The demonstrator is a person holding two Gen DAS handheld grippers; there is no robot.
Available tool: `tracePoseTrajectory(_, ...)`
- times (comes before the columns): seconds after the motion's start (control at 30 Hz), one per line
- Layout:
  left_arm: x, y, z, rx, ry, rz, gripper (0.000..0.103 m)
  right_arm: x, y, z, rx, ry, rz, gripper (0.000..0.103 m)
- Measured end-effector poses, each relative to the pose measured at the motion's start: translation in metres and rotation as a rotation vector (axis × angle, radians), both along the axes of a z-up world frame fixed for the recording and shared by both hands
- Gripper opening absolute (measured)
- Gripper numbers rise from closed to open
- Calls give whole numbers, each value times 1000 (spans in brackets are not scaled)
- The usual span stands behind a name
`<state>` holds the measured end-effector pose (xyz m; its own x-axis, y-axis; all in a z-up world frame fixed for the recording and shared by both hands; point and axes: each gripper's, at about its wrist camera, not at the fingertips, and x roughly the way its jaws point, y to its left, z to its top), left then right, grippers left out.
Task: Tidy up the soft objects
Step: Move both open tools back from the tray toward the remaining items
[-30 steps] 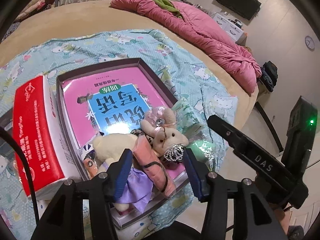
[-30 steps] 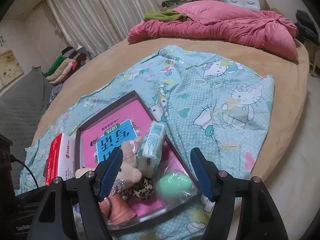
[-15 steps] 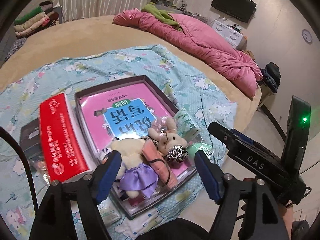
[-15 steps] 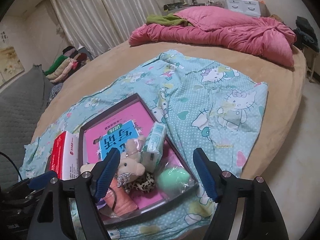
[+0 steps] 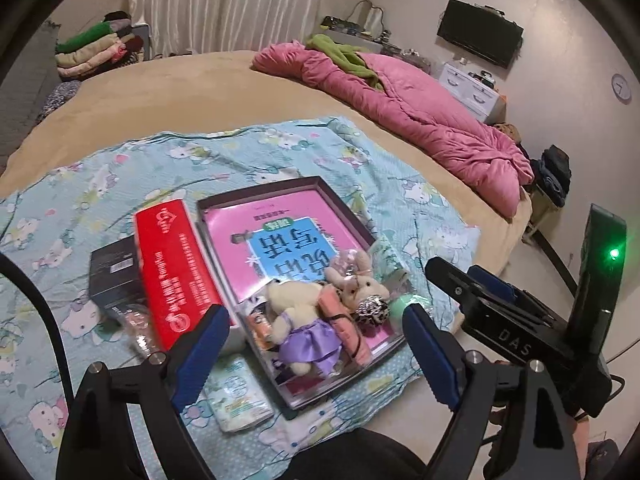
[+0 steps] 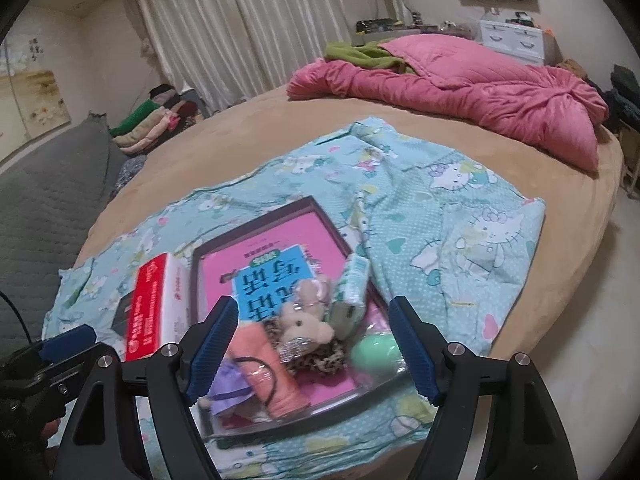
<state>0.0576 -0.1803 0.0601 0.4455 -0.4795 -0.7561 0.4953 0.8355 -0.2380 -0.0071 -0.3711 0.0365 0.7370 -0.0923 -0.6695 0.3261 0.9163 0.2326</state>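
A: What is lying on the bed [image 5: 168, 92]?

B: A teal cartoon-print blanket [image 5: 120, 176] is spreading over the tan round mattress, with a pink quilt [image 5: 404, 108] bunching along the far edge. On the blanket a shallow dark tray [image 5: 345, 216] is sitting, its long axis running away from the cameras, with a pink book lining its floor.

A: And the grippers?

B: The left gripper [image 5: 316, 354] is hanging above the tray's near end with its jaws spread wide; they have just been opening, and nothing is between the blue pads. The right gripper [image 6: 316, 346] is likewise released, jaws wide and having just opened a little more, gripping nothing. Both are tilting down toward the tray, clear of the toys.

A: Where are the soft things?

B: They are crowding the tray's near end. A cream plush doll in a purple skirt [image 5: 300, 320] is lying on its back, head toward the far end. Just beside it a salmon-pink roll [image 6: 268, 364] is lying lengthwise. A small beige bunny [image 6: 300, 320] is resting on a leopard-print piece [image 6: 320, 360], and a mint-green egg shape [image 6: 374, 354] is sitting by the right rim. A tissue pack [image 6: 354, 280] is leaning on that rim.

A: Outside the tray?

B: A red tissue box [image 5: 176, 272] is touching the left wall, with a black box [image 5: 114, 276] beside it, and another small tissue pack [image 5: 236, 392] is lying on the blanket near the left gripper.
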Motion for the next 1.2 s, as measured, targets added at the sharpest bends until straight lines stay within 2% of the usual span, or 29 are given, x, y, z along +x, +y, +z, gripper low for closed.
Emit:
tracePoseTrajectory(0.17,-2,23,4,7,-4,42,88,0,26,6,12,-14,53,79)
tracePoseTrajectory(0.5,-1,75,9,28,5,148,88,2,88,15,-32,-9,184,79)
tracePoseTrajectory(0.77,0,114,8,2,21,214,88,2,131,8,-59,20,281,79)
tracePoseTrajectory(1.0,-1,133,7,-8,26,239,88,0,156,-2,-76,53,346,79)
tracePoseTrajectory(1.2,7,151,-9,-1,74,274,88,3,176,-17,-79,104,400,79)
